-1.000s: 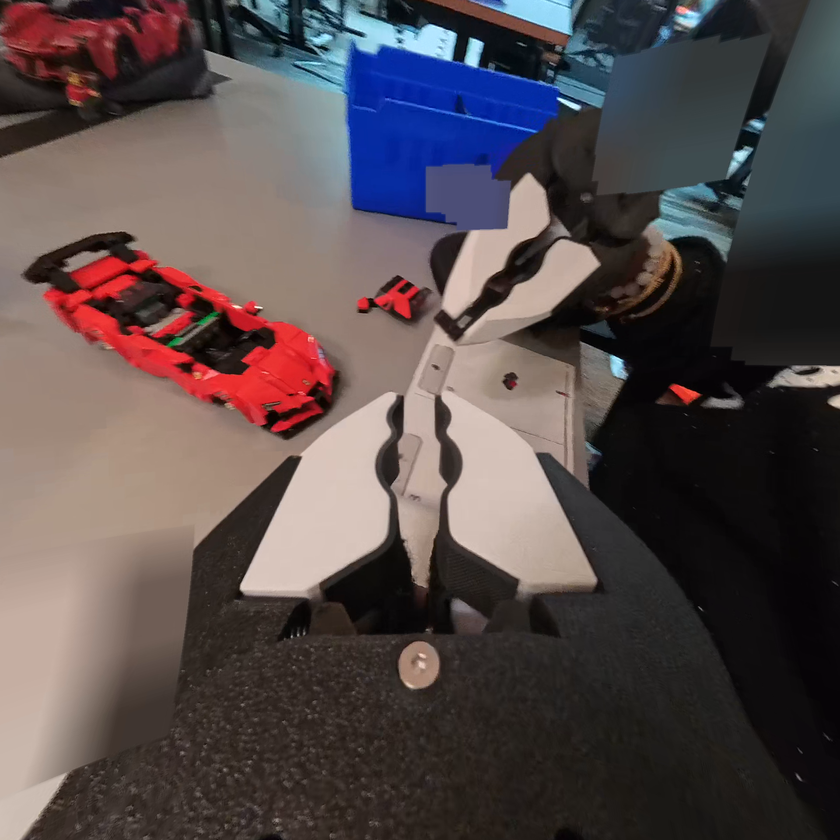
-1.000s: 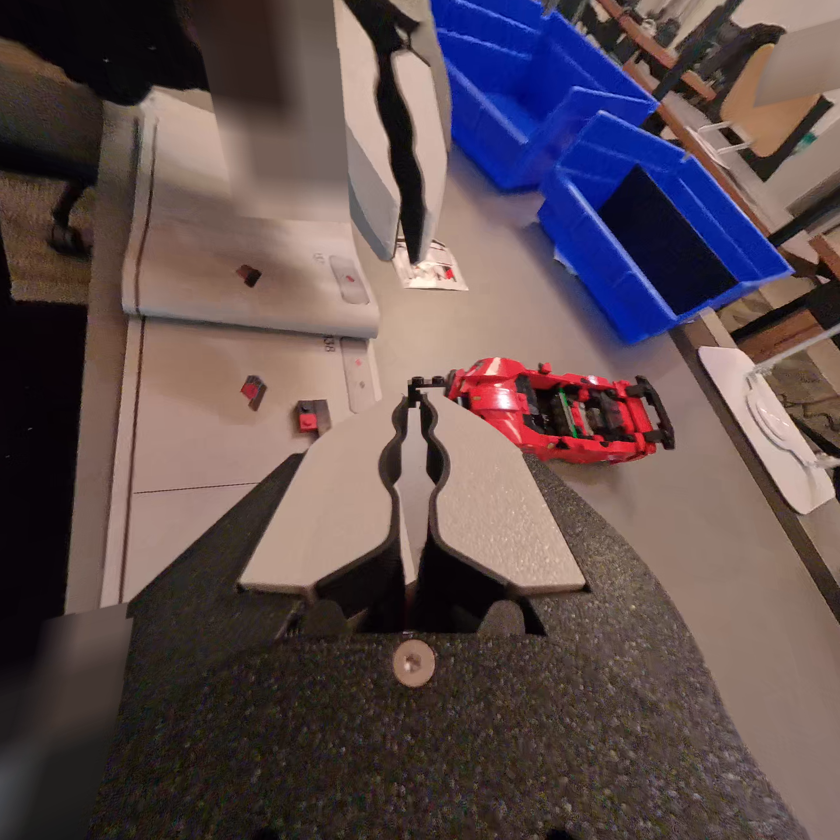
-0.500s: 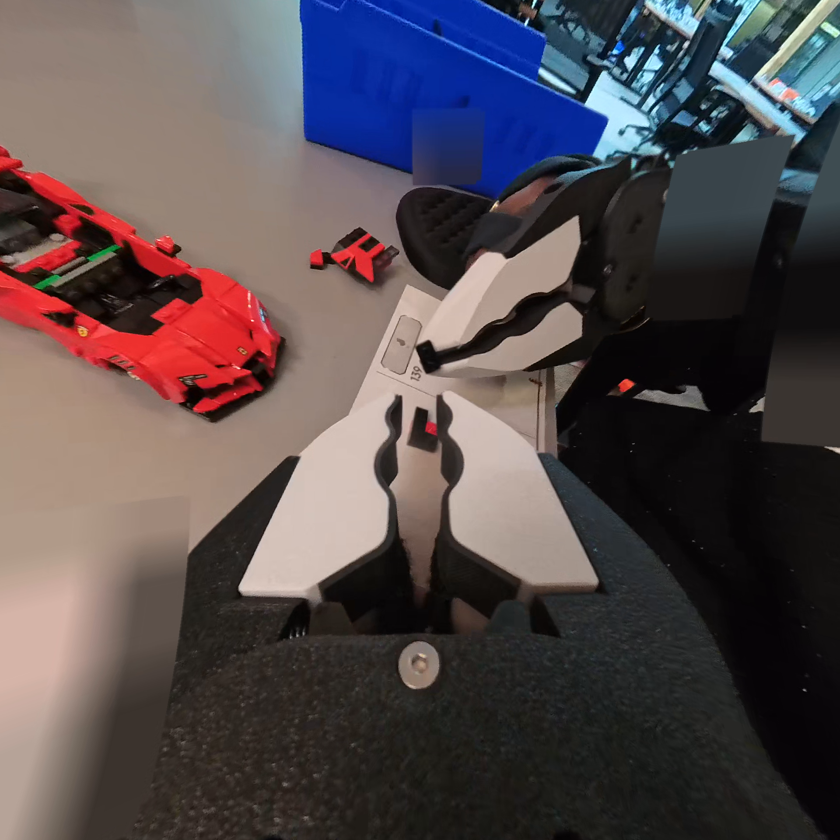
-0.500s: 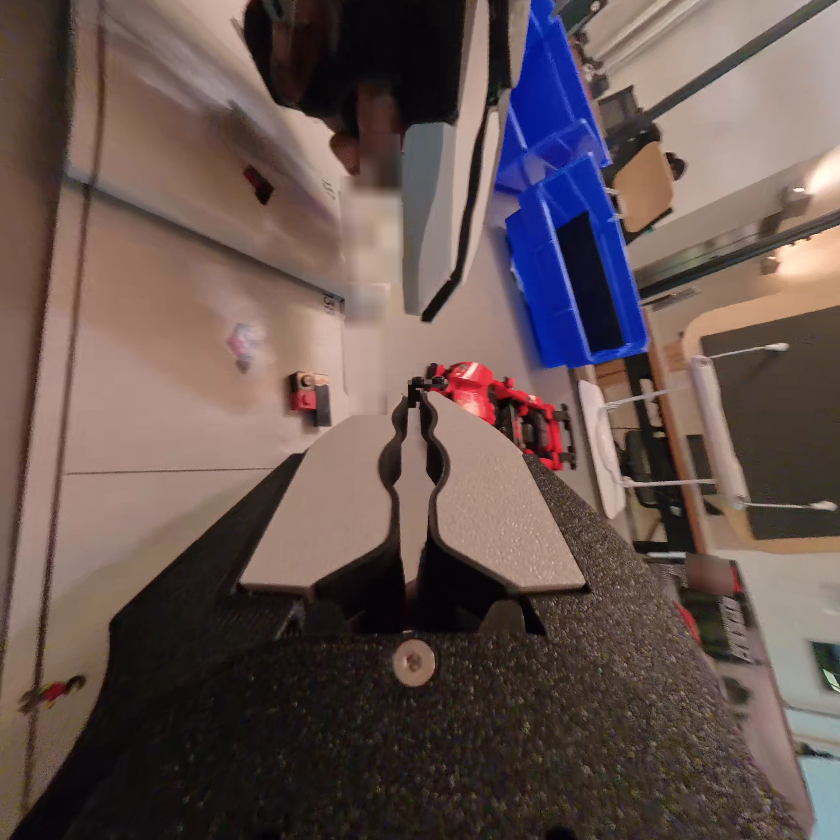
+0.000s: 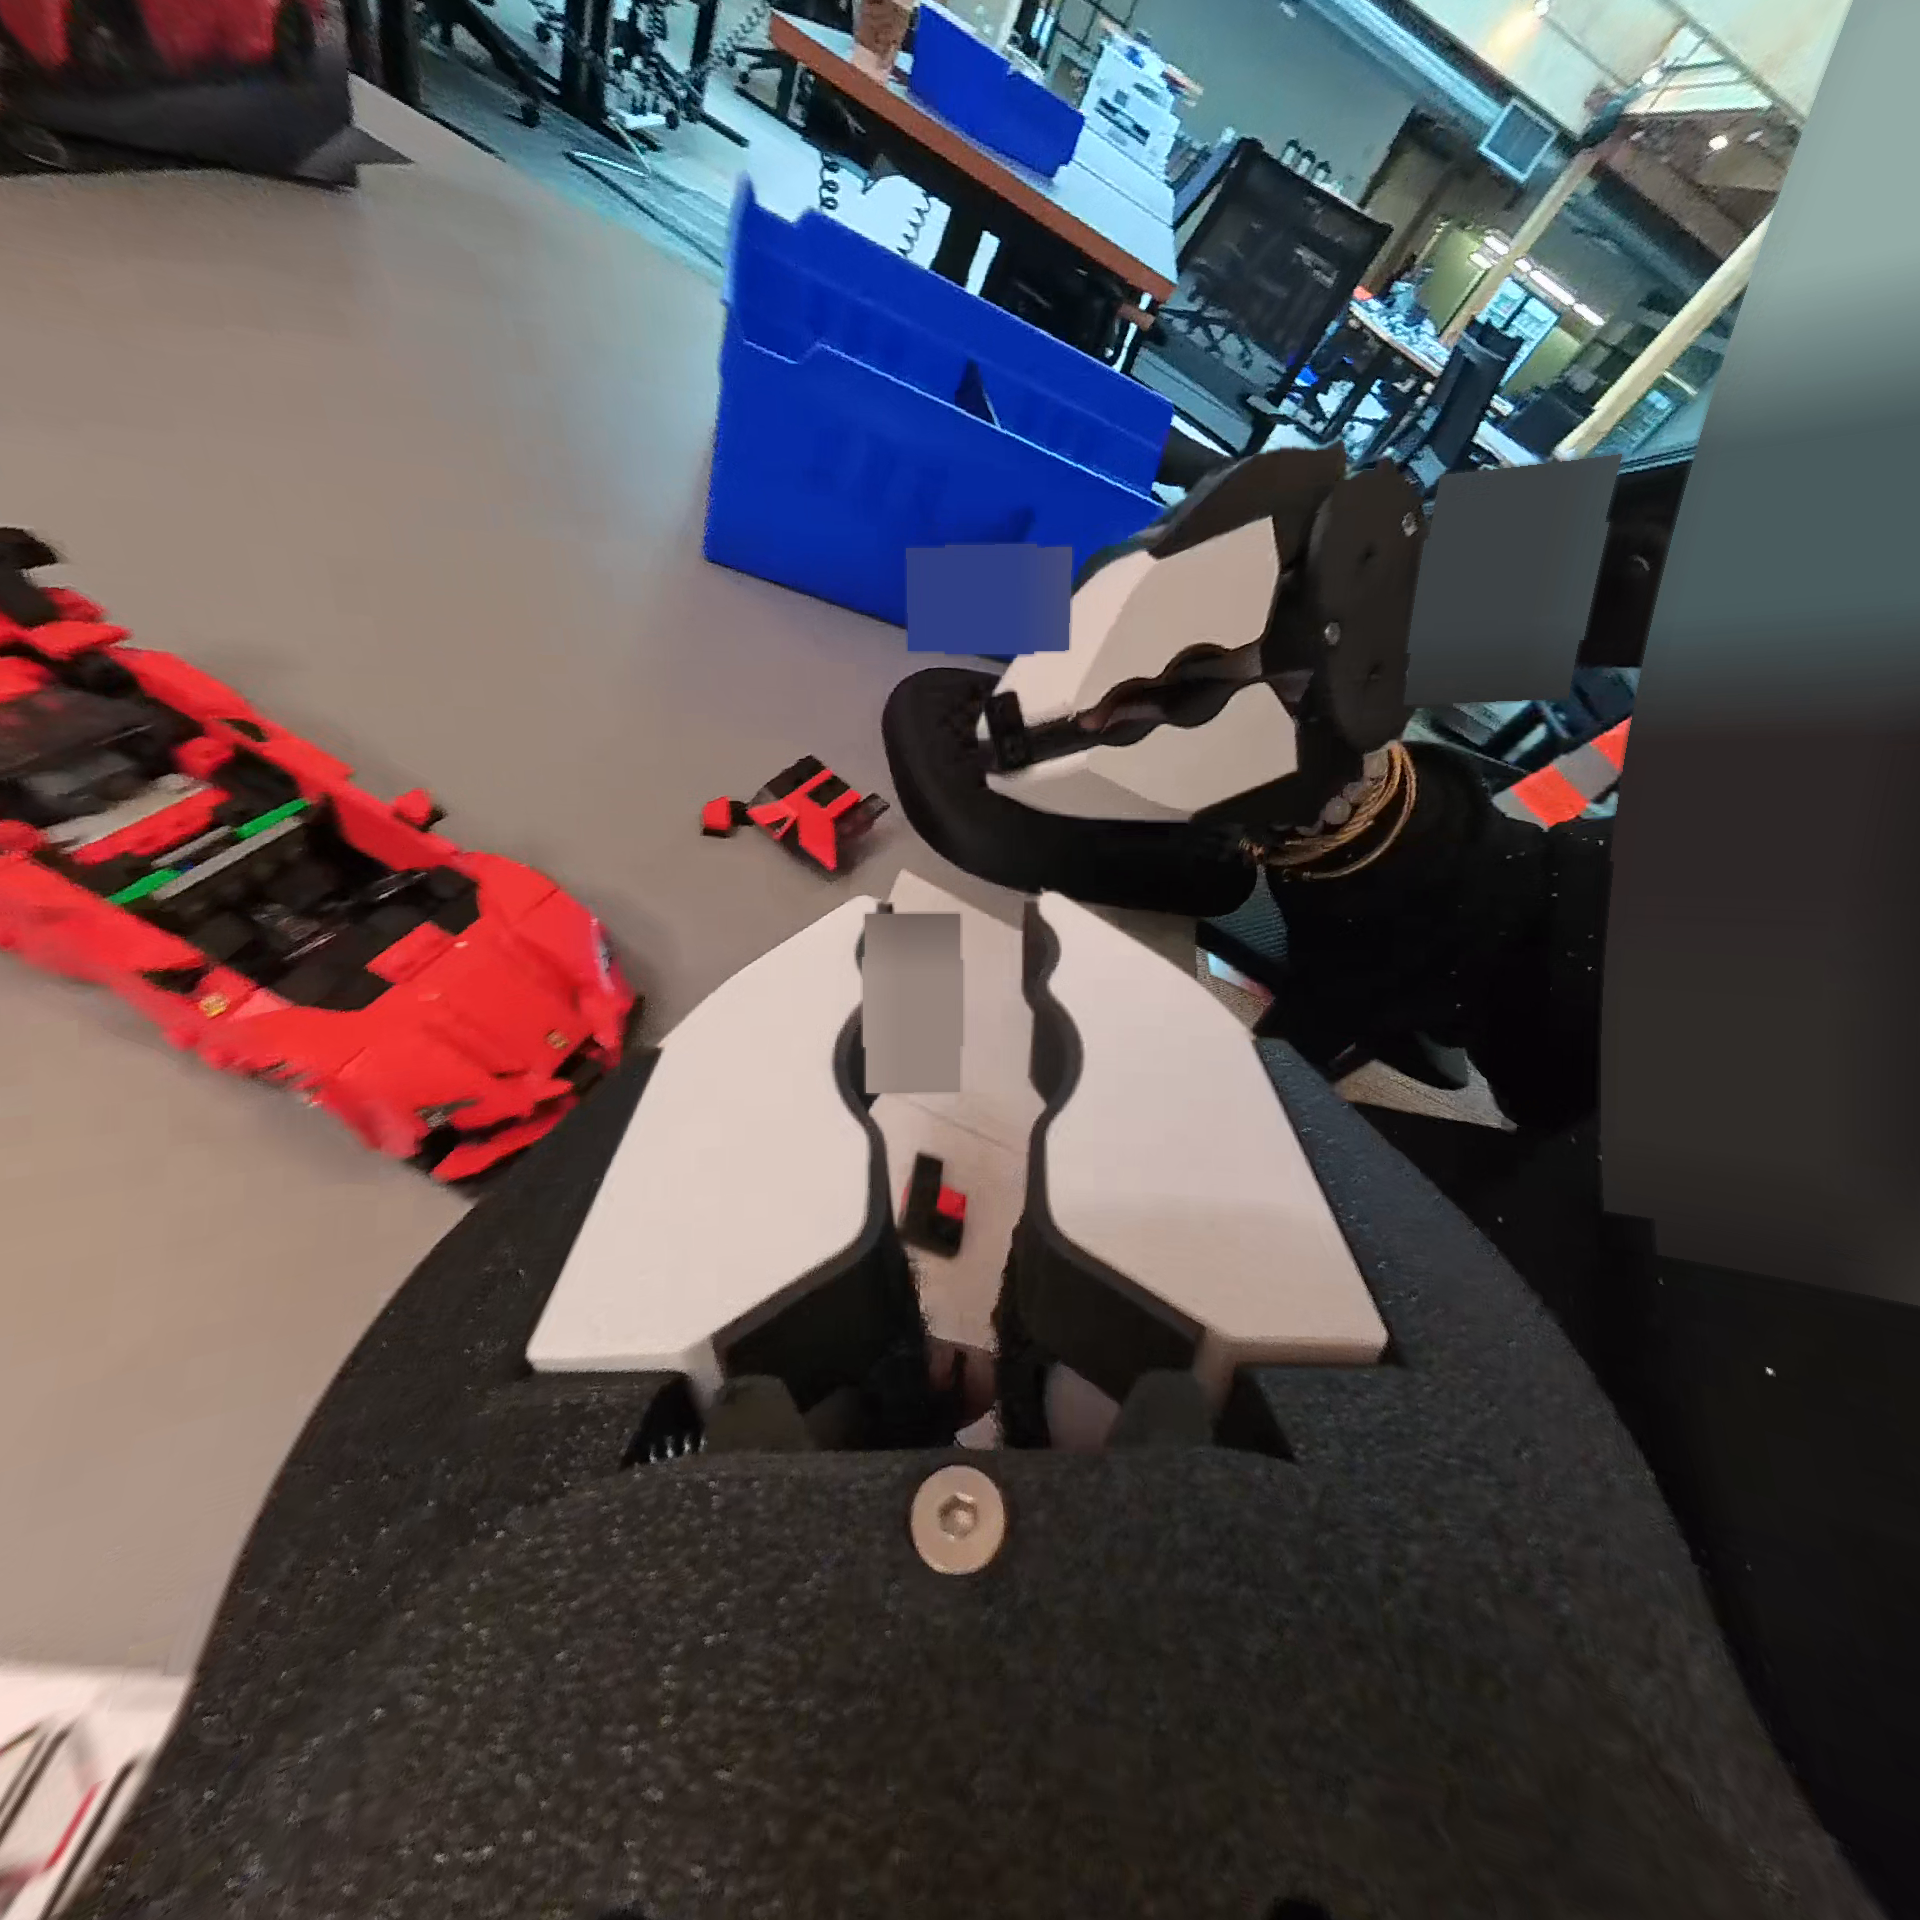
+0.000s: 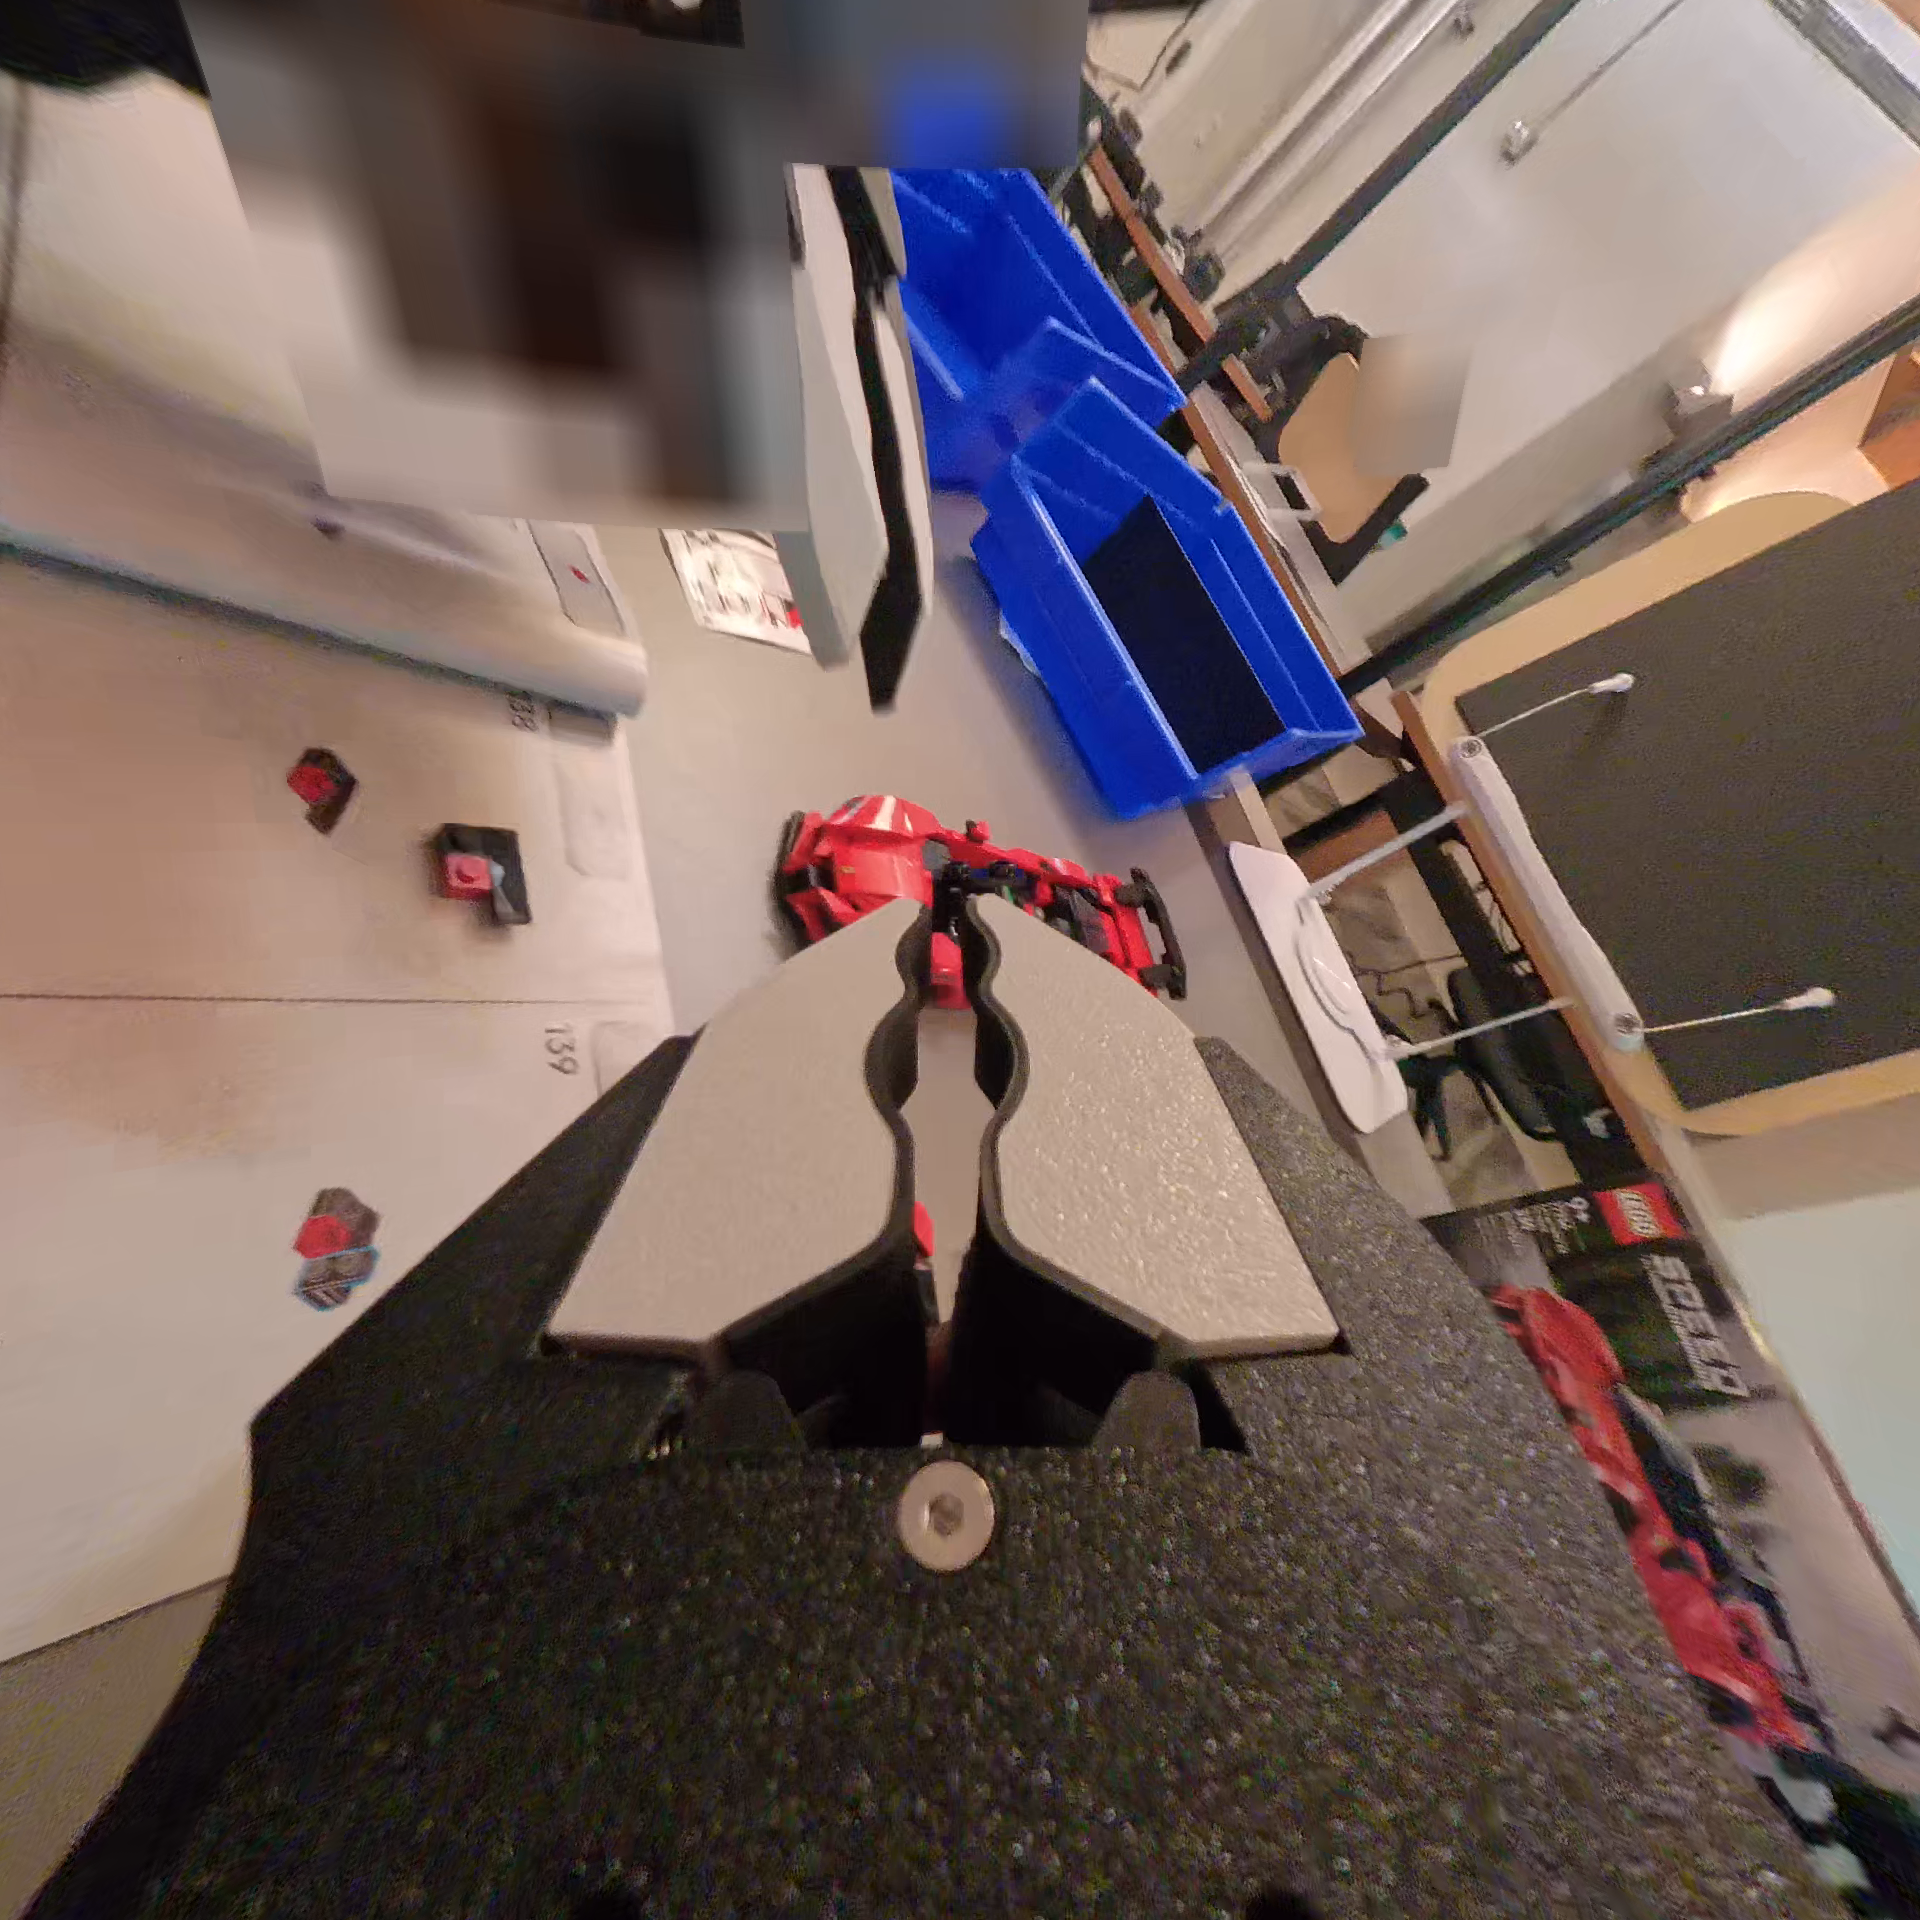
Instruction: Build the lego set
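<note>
left claw (image 5: 948, 935) fingers apart, empty, pale smooth plates with wavy black inner edges on a grainy black foam-like body; through the gap a small black-and-red brick (image 5: 932, 1205) lies on the open instruction booklet (image 5: 987, 1122); right claw (image 5: 1003, 727) seen farther off, pinched shut on a small black lego piece (image 5: 1006, 719) at its tips, held above the counter (image 5: 416, 468) edge; in its own view the right claw (image 6: 948, 920) has only a narrow slit between the fingers, the black piece (image 6: 948, 902) sticking out at the tip; red lego car (image 5: 291, 914), low wedge shape with black interior and a green strip, sits on the matte grey counter left of the left claw, roof open; small red-and-black sub-assembly (image 5: 805, 810) lies loose on the counter between the car and the right claw; blue plastic bin (image 5: 894, 457) with ribbed walls stands beyond it; right view shows the booklet pages (image 6: 260, 935) flat with a black-and-red brick (image 6: 478, 873) resting on them, a second smaller red one (image 6: 320, 784) near it; two blue bins (image 6: 1143, 582) side by side at the counter's far edge; printed set box (image 6: 1662, 1403) at the right, blurred
</note>
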The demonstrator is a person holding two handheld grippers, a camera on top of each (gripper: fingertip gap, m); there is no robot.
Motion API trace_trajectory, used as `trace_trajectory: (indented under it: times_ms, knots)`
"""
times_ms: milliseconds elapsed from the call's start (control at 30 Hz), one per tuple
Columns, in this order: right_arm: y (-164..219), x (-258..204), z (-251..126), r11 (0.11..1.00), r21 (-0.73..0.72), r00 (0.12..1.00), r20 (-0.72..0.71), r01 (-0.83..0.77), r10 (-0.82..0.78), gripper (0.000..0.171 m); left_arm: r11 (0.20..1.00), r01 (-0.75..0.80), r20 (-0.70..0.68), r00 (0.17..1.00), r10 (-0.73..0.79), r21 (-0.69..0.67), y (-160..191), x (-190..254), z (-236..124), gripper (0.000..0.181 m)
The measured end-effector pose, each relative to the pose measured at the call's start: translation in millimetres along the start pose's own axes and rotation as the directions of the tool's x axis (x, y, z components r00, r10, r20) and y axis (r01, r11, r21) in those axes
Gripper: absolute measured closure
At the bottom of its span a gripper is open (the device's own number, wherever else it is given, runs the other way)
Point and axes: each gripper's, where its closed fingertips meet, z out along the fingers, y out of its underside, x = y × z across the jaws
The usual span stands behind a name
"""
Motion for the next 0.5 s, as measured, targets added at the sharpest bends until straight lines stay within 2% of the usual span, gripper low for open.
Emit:
trace_trajectory:
  times_ms: [267,500]
  knots:
    - [-1,-12,-2,0.999,0.05,1.0,0.016,-0.019,0.019,0.166,0.997,0.068,-0.106,0.992,-0.071,-0.025,4,22,46,0.159]
    - [-1,-10,-2,0.998,0.06,1.0,0.009,-0.025,0.024,0.166,0.996,0.077,-0.089,0.993,-0.073,0.04,-1,21,50,0.157]
